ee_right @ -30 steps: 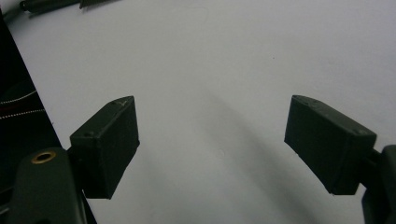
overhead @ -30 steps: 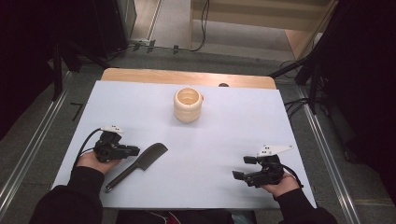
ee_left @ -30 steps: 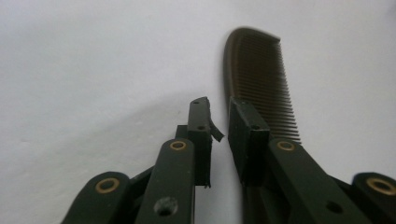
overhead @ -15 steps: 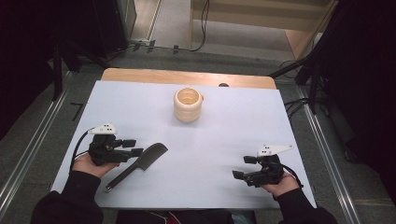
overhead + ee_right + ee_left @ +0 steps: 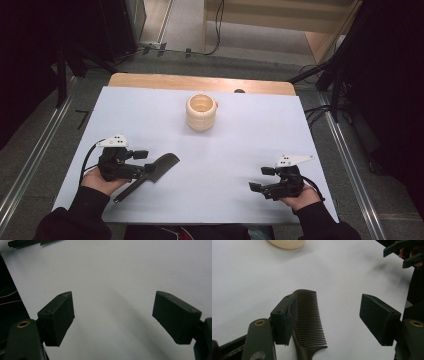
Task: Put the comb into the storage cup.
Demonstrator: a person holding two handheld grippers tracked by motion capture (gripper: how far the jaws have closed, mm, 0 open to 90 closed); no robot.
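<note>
High view looks down from above; both gripper views skim the table closely (seemingly sharing it).

White table top fills centre of high view, bare wooden strip along far edge. Grey floor surrounds table, metal rails running along left and right sides. Black stand legs at far left, black frame at far right. Dark cables trail across floor beyond table. Light wooden furniture at top of view. Both flanks of room in deep shadow; table surface evenly lit.
</note>
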